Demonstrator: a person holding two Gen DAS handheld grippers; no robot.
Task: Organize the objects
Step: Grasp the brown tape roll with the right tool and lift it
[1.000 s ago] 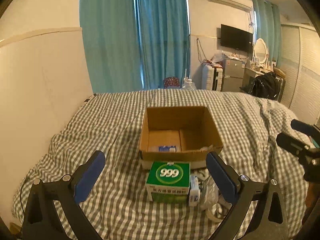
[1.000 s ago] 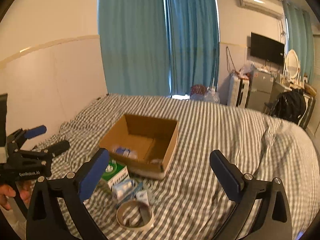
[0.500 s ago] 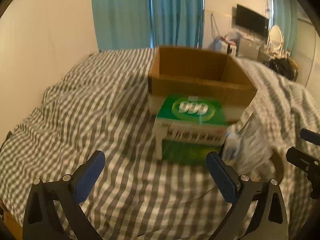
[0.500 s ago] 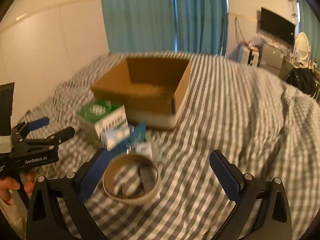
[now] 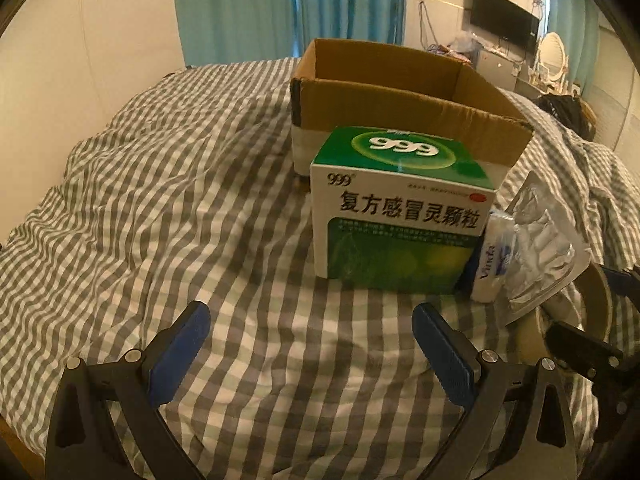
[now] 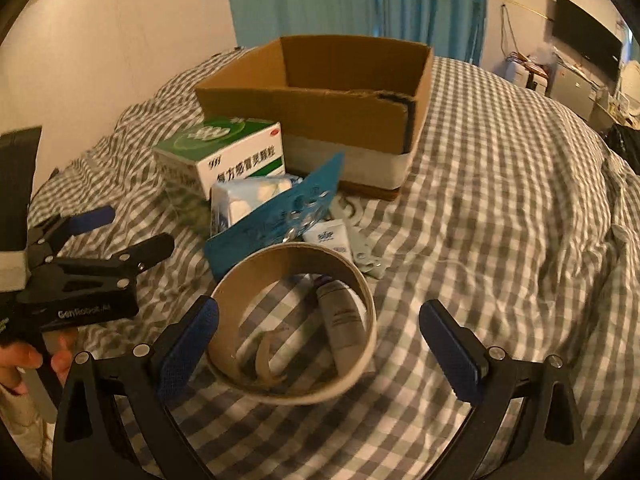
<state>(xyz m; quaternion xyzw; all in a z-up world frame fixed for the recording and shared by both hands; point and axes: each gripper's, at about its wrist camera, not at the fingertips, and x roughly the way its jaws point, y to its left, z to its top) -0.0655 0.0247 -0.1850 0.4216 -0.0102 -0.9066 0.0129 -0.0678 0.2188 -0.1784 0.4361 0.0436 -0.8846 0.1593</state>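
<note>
The objects to be tidied lie in a small heap on the checked bedspread (image 6: 500,208), just in front of the cardboard box (image 6: 320,92) they presumably belong in. Nearest the right gripper (image 6: 318,332), whose jaws stand wide and hold nothing, is a tape roll (image 6: 370,320) lying flat, with a small grey tube (image 6: 342,320) resting inside its ring; the left fingertip (image 6: 192,336) is almost at the roll's rim. If those jaws close across the ring, I'd guess the thin cardboard could squash or skid on the soft cover, and the tube would stay behind or roll off. Just beyond, a blue blister card (image 6: 280,216) leans over a white sachet (image 6: 330,236) and a tissue pack (image 6: 244,196); the leaning card looks ready to topple if anything beside it is nudged. The left gripper (image 5: 310,344), also wide open and empty, hovers a little short of the green medicine box (image 5: 400,216), which stands right against the carton's front wall. That box is broad, so a grip may slip or push it into the carton, and the tissue pack and clear packet (image 5: 536,240) leaning on its side could slide. From these low angles I can't see what the carton holds.
</note>
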